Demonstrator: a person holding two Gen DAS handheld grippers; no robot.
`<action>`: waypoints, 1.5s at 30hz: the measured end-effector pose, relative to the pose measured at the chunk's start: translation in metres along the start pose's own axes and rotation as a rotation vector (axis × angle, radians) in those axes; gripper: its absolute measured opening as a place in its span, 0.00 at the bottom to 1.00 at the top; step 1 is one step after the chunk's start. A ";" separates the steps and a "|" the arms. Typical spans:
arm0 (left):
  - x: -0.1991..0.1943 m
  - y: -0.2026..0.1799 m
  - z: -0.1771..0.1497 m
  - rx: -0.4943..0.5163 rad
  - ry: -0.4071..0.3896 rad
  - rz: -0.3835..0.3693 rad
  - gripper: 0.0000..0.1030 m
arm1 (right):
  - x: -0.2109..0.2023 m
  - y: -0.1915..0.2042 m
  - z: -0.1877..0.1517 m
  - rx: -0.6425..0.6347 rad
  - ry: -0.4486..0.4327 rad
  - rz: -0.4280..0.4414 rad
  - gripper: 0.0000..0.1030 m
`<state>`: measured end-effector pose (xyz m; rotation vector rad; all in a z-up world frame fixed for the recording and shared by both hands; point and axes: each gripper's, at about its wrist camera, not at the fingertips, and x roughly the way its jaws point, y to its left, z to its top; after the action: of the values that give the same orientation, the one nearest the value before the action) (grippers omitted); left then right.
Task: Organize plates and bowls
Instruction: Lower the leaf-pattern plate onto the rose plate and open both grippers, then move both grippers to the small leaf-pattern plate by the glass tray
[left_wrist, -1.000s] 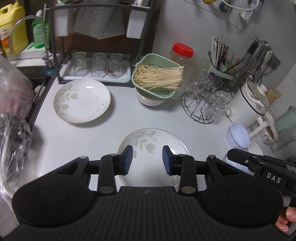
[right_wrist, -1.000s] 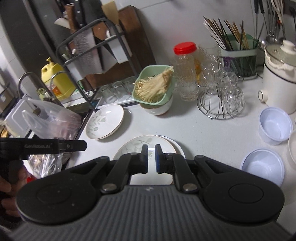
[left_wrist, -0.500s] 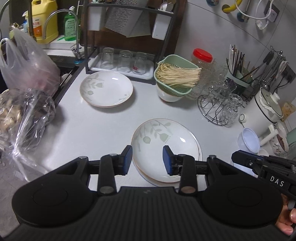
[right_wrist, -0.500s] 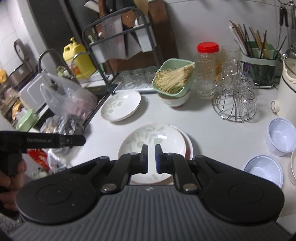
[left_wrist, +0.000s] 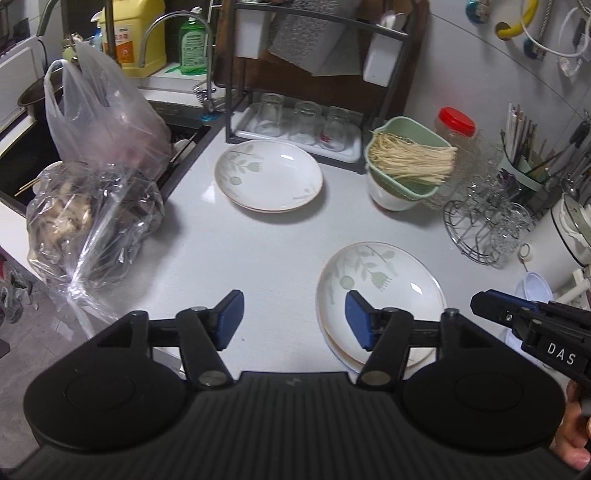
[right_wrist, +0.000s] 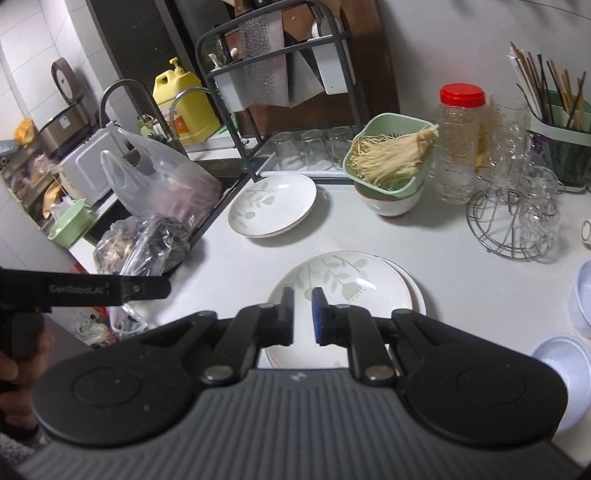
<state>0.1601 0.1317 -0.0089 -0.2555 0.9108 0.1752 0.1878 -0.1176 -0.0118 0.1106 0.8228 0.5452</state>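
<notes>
Two plates stacked (left_wrist: 380, 291) at tabletop (left_wrist: 258, 240) front; third plate (left_wrist: 269, 175) sits apart by rack. Left hand-held gripper (left_wrist: 293, 319) spread wide, empty. Right hand-held gripper (right_wrist: 302, 316) nearly closed, gripping nothing. Likely next: fetch far plate by rim, add to stack.

**Where Everything Sat on My Counter**

Two stacked plates (left_wrist: 380, 291) lay nearest me on the counter (left_wrist: 258, 243), just ahead of my right gripper (right_wrist: 303, 314) and beside my left gripper (left_wrist: 293, 319). Another plate (left_wrist: 269, 175) sat farther back, in front of the rack (left_wrist: 295, 92) with upturned glasses (left_wrist: 306, 118). To its right a colander of noodles (left_wrist: 406, 162) rested in a bowl (right_wrist: 388, 203). Bags (left_wrist: 96, 192) stood left; two small bowls (right_wrist: 569, 373) lay right.
</notes>
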 end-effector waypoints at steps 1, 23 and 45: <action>0.002 0.004 0.003 -0.007 -0.001 0.002 0.68 | 0.004 0.002 0.002 -0.001 0.003 -0.006 0.43; 0.120 0.099 0.114 0.005 0.052 -0.086 0.71 | 0.128 0.038 0.074 0.138 0.023 -0.106 0.59; 0.293 0.142 0.199 0.122 0.241 -0.187 0.51 | 0.280 0.026 0.114 0.247 0.227 -0.264 0.31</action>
<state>0.4503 0.3376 -0.1465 -0.2499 1.1260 -0.0859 0.4141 0.0586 -0.1126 0.1654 1.1058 0.2068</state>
